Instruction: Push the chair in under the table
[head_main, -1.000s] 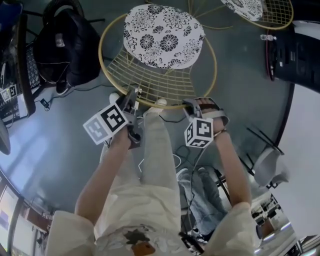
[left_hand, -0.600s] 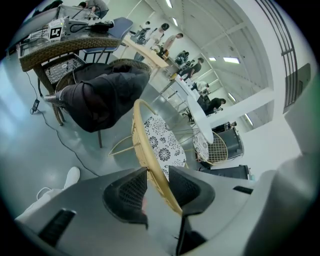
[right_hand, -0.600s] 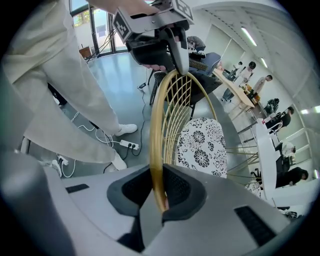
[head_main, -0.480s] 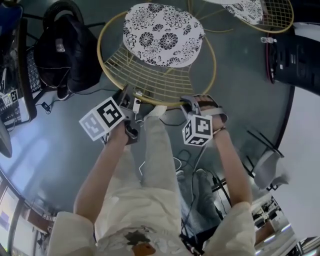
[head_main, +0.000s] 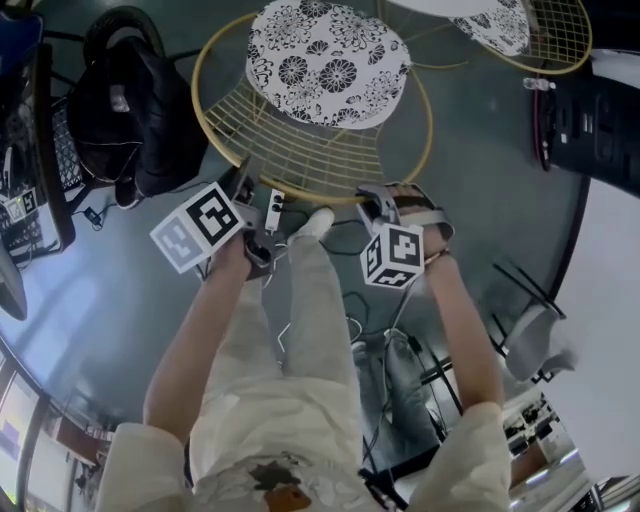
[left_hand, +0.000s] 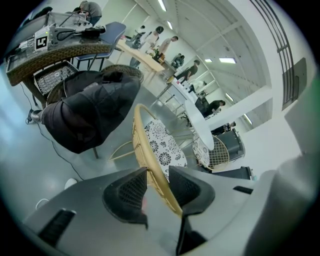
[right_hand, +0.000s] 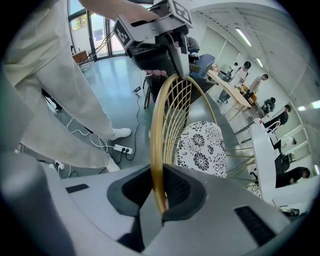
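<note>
the chair is a yellow wire shell with a black-and-white flowered cushion, standing on the grey floor right in front of the person, its back towards them. its seat faces a white table further off, with a second wire chair at that table's far side.

the hoop-shaped rim of the chair's back runs through both grippers. the right gripper has its jaws drawn narrow, a pad pressed on each side of the rim, so it has a firm pinch on it; in the head view it sits on the rim's near right part. the left gripper has its jaws standing well apart with the rim passing between them, nearer the right-hand pad with a clear gap to the other; it seems only to straddle the rim, though contact with that nearer pad is hard to judge. in the head view it meets the rim's near left part.

between the two arms a trouser leg ends in a white shoe, with a power strip just beside it on the floor. off to the left a black jacket is heaped over another seat.
</note>
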